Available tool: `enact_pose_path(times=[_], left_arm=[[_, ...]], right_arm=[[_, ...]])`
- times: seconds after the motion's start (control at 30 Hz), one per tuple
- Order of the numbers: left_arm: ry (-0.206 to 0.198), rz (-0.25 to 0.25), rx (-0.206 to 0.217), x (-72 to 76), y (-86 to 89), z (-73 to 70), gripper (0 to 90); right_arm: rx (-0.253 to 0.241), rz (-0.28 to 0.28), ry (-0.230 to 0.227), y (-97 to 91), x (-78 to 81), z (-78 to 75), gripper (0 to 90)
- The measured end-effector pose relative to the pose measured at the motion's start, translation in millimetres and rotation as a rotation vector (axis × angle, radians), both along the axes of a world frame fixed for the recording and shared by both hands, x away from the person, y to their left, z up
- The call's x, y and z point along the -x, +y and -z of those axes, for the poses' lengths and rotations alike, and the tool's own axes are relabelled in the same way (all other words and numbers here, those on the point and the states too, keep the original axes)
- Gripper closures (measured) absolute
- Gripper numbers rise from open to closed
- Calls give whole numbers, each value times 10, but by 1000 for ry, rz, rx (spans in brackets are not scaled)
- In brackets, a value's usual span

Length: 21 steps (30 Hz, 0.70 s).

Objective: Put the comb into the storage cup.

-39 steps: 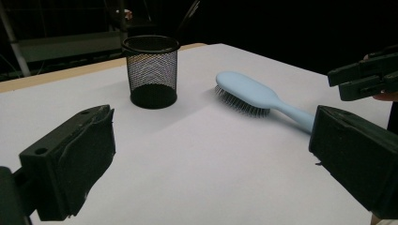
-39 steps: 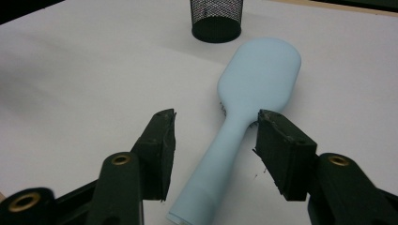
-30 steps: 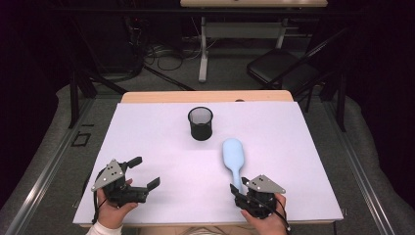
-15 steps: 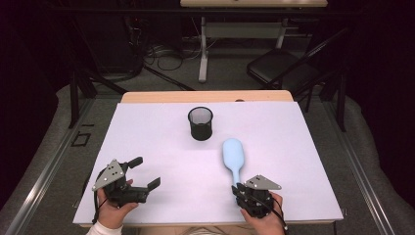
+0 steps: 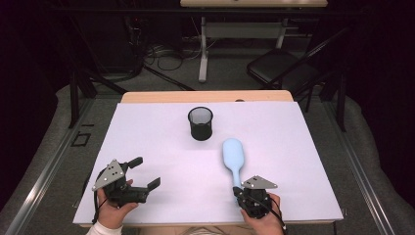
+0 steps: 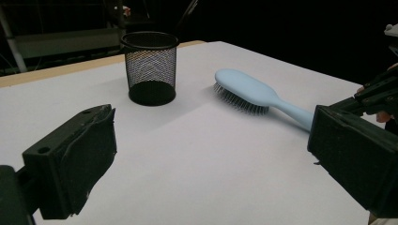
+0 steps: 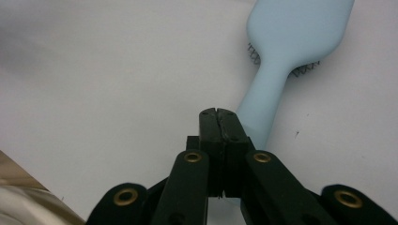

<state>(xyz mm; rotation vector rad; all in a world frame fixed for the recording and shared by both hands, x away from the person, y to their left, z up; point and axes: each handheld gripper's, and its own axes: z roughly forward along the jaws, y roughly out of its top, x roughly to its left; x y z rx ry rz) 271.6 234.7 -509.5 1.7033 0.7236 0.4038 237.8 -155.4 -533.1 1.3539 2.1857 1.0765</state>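
The end of the hairbrush (image 7: 291, 51) handle is hidden behind the right gripper (image 7: 219, 117) in the right gripper view, so contact cannot be confirmed. The jaws have just been closing and are seen pressed together, nothing between them, beside the handle. The left gripper (image 5: 144, 172) is held wide open and empty. The hairbrush lies bristles down on the table (image 5: 293, 147), near the mesh cup (image 6: 151, 68).

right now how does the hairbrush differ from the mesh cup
The hairbrush is light blue; the mesh cup is black. The hairbrush lies flat, bristles down; the mesh cup stands upright, mouth open. Both rest on the white table, apart from each other.
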Motion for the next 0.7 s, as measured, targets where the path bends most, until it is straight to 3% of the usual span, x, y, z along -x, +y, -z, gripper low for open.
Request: enact_pose_path(times=[0.43, 0.7], left_arm=[[2, 3, -2, -5, 5, 3, 15], [1, 3, -3, -4, 4, 5, 15]], right_arm=[[16, -34, 54, 82, 21, 50, 900], [54, -65, 82, 162, 40, 111, 900]])
